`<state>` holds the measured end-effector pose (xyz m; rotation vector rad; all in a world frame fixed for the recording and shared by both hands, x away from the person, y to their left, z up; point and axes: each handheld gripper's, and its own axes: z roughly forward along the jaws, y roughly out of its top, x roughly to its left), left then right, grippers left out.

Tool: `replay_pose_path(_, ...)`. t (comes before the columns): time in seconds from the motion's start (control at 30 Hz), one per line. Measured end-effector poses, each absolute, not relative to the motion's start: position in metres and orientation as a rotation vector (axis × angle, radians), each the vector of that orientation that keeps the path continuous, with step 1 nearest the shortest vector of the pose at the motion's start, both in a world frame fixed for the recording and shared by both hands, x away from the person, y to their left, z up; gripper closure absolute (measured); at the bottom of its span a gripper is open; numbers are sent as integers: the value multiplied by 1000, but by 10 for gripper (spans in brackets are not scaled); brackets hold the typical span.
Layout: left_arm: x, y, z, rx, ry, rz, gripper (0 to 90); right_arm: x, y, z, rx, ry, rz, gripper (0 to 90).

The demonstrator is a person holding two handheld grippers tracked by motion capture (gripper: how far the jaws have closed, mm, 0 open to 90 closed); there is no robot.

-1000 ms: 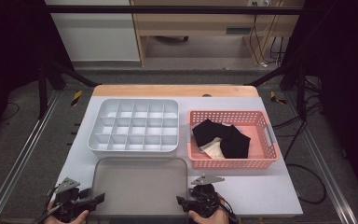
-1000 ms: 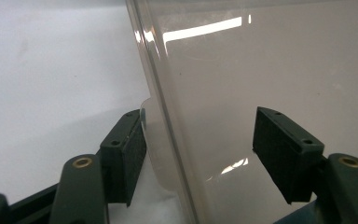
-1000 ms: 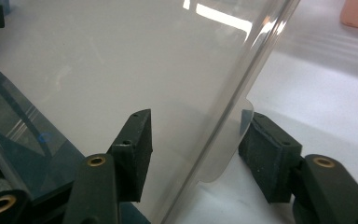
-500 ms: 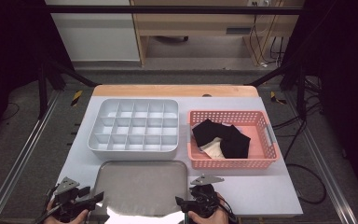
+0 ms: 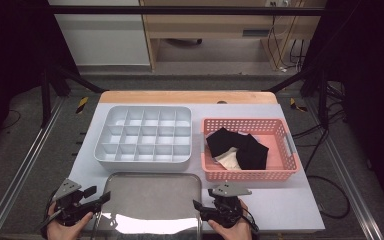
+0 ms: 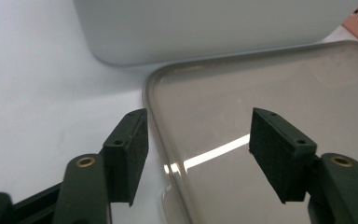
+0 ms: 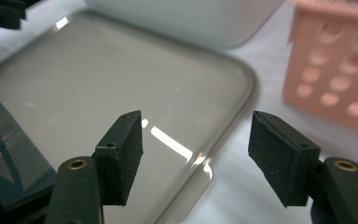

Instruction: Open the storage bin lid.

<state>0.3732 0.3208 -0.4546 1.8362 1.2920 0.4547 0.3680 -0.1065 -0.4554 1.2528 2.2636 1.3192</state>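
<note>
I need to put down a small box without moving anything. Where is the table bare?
Bare table lies right of the right gripper, in front of the pink basket. A narrower strip runs left of the divided tray, above the left gripper. The middle front is crowded: the clear lid fills it, both grippers open at its edges.

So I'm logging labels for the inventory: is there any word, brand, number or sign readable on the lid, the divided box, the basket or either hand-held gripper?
None can be read.
Smoky lid: plain, glare only.
Divided box: no print.
Pink basket: no label.
Left hand-held gripper and right hand-held gripper: plain black jaws, no markings.
</note>
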Motion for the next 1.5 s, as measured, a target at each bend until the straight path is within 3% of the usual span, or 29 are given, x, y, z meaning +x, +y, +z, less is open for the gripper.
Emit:
replay_pose_path(0.13, 379, 314, -447, 1844, 1235, 513, 463, 373, -115, -443, 1220, 2240, 1363, 372)
replay_pose_path(0.3, 385, 302, -439, 1859, 1163, 539, 484, 381, -124, -431, 1206, 2202, 1385, 381)
replay_pose_path(0.7, 392, 269, -427, 1842, 1162, 529, 446, 407, -161, -398, 1214, 2065, 1383, 412)
replay_pose_path(0.97, 394, 254, -446, 1853, 1226, 521, 342, 429, -179, -385, 1258, 1982, 1374, 434)
replay_pose_path(1.5, 398, 267, -466, 1853, 1282, 498, 308, 480, -155, -378, 1291, 1943, 1294, 402)
